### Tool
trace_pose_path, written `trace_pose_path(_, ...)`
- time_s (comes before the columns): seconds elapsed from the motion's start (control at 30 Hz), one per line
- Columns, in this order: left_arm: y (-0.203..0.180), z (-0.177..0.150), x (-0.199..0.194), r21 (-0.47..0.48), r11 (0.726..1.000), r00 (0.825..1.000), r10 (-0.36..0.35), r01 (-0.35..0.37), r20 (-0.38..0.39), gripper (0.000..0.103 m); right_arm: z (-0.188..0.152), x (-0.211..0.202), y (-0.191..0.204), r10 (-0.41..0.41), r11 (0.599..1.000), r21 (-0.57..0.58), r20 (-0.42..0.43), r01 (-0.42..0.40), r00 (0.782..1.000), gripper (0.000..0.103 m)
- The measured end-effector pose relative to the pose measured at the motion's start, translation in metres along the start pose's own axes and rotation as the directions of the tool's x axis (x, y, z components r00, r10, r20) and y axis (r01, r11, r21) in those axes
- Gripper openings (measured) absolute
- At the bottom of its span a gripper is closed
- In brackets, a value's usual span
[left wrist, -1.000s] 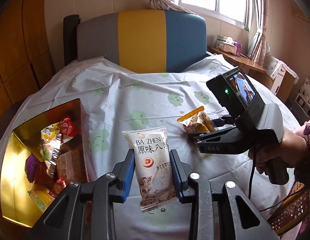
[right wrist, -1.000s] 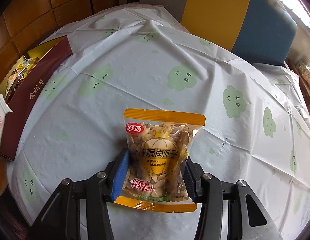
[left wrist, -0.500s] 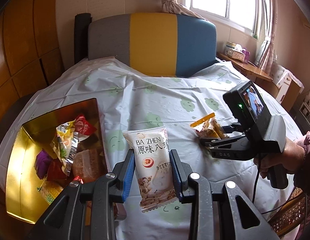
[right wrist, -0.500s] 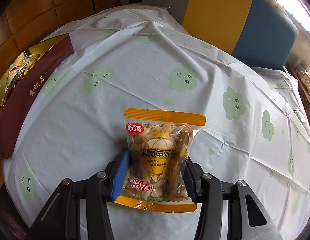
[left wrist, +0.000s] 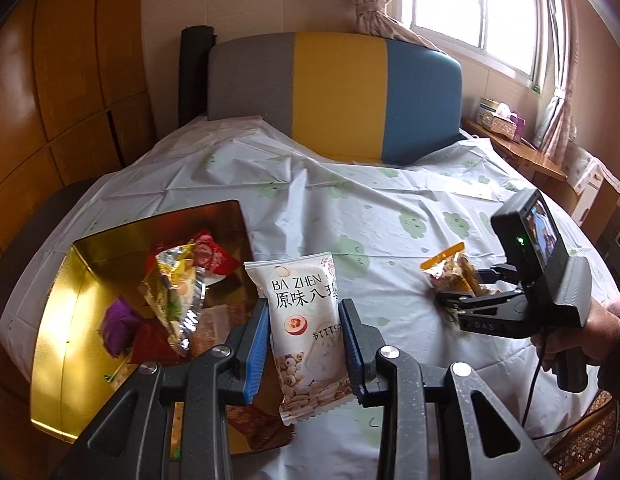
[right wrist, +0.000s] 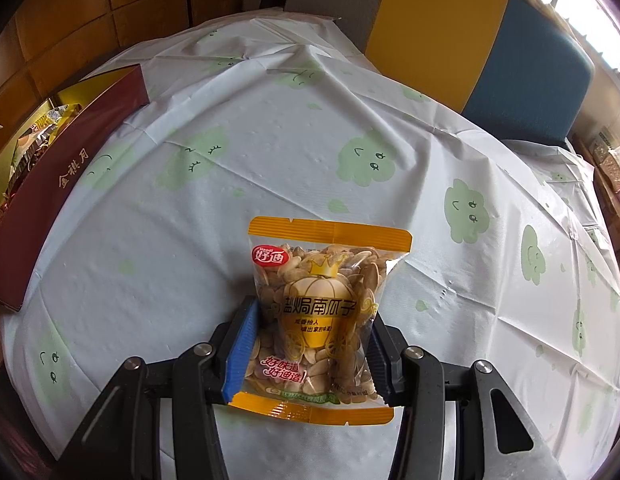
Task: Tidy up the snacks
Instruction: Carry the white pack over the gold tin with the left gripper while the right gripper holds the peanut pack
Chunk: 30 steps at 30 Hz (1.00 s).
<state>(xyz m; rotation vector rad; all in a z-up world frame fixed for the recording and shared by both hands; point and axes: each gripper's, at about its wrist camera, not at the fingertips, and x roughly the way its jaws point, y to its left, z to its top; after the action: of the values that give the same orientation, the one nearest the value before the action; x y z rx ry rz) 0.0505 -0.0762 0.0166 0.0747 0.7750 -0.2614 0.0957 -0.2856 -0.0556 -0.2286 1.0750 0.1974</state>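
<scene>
Snacks: the white packet (left wrist: 308,328) is pinched across its width by the left gripper (left wrist: 304,340), its long axis running forward along the fingers (left wrist: 256,338), and it hangs at the near right edge of the gold box (left wrist: 56,320), which lies just to its left. Judging from this, a short shift leftward would put the packet over the box, and the left hand is much the nearer one. The seed bag (right wrist: 321,308) is clamped the same way by the right gripper (right wrist: 310,344), long axis forward, low over the tabletop (right wrist: 270,168); the box sits well off to its left. Count: two packets held, one per gripper; one box, already holding several wrapped snacks (left wrist: 172,280) whose exact number I cannot tell; none lie loose on the cloth.
</scene>
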Motion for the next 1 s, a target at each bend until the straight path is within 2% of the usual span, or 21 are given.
trace_pose_path(0.8, 0.056, -0.001, -0.002, -0.093, 0.991, 0.995, 0.099, -0.099, -0.011, 0.034, 0.000, 0.000, 0.000, -0.002, 1.000, -0.006, 0.006, 0.002, 1.000, 0.050)
trace_pose_path(1.0, 0.098, 0.000, -0.004, -0.205, 0.974, 0.995, 0.096, -0.101, -0.031, 0.034, -0.001, 0.000, 0.000, -0.002, 1.000, -0.006, 0.006, 0.002, 1.000, 0.050)
